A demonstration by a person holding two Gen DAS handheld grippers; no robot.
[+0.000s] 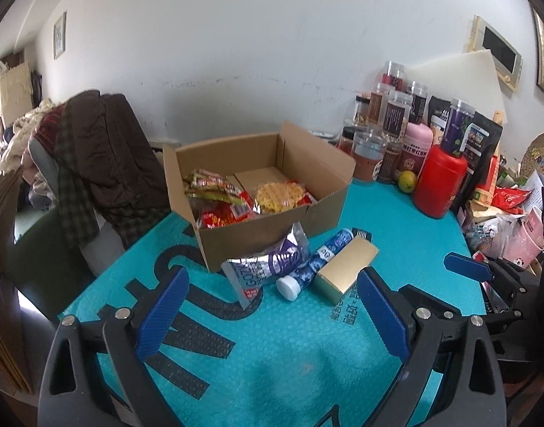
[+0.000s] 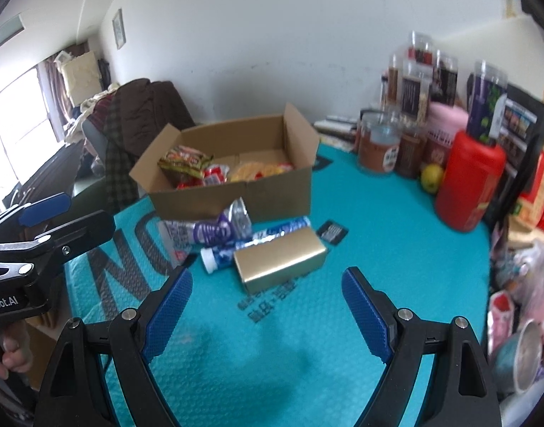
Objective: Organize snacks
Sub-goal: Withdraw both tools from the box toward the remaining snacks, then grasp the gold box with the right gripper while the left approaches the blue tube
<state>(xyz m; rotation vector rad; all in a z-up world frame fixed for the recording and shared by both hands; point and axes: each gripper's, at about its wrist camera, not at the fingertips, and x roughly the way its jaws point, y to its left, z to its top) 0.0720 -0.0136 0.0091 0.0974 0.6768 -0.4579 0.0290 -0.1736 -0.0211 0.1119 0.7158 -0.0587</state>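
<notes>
Teal mat (image 1: 272, 356) covers table, white wall behind, jars crowding far right.

Left wrist view: cardboard box (image 1: 272, 245) already holds several snack packets. Silver-purple pouch (image 1: 268, 267), blue tube (image 1: 318, 263), gold box (image 1: 346, 270) lie outside, just before box front. Left gripper (image 1: 272, 316) wide open, empty.

Right wrist view: right gripper (image 2: 268, 313) wide open, empty, near gold box (image 2: 279, 259). Small dark packet (image 2: 331, 232) also left out. Judgement: partly done; four items remain.

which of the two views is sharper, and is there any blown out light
Left wrist view is sharper: print on the silver pouch reads clearly. Right wrist view is softer, the gold box smeared, and the window at left is blown out white.
</notes>
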